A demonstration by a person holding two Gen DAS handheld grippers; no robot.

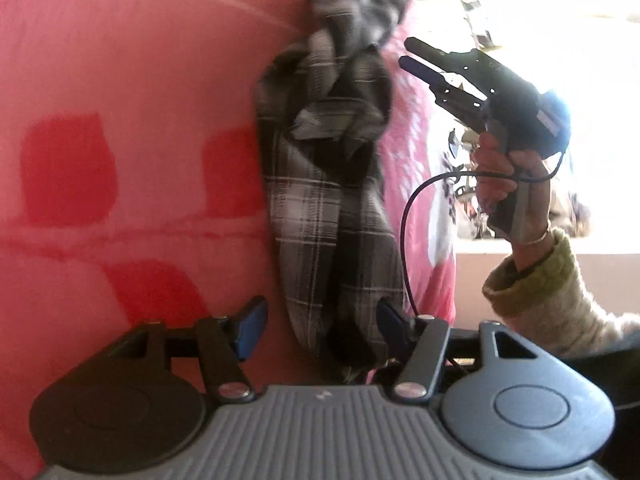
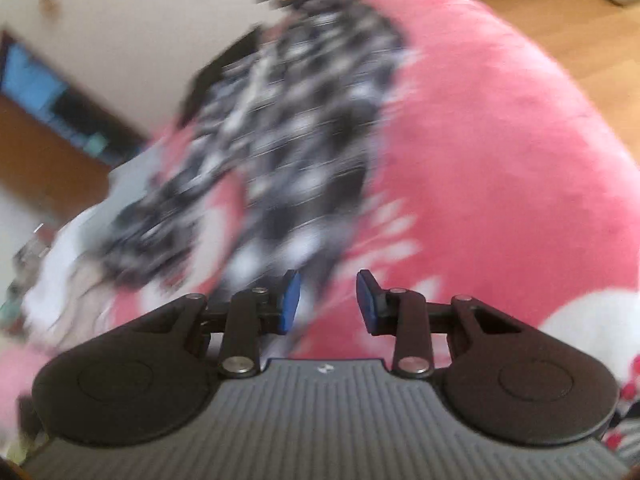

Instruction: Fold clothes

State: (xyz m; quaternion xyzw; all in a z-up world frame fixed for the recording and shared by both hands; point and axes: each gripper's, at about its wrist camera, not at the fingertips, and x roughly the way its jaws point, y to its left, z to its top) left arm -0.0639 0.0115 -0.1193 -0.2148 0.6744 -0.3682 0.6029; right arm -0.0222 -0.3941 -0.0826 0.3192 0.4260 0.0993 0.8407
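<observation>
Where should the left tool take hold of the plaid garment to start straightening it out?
Probably the near end of the plaid garment, where it narrows to a rounded tip between the open left tool. Come straight forward along the cloth's length and close across the tip. Farther up it is twisted and bunched, so a grip there would likely catch several layers. The right tool is clear of the cloth.

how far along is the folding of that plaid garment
Barely started. The plaid garment lies bunched and twisted in a long rope on the pink blanket, with no flat fold visible. Neither the left gripper nor the right gripper holds anything; both are open. Spreading it out and every fold remain.
</observation>
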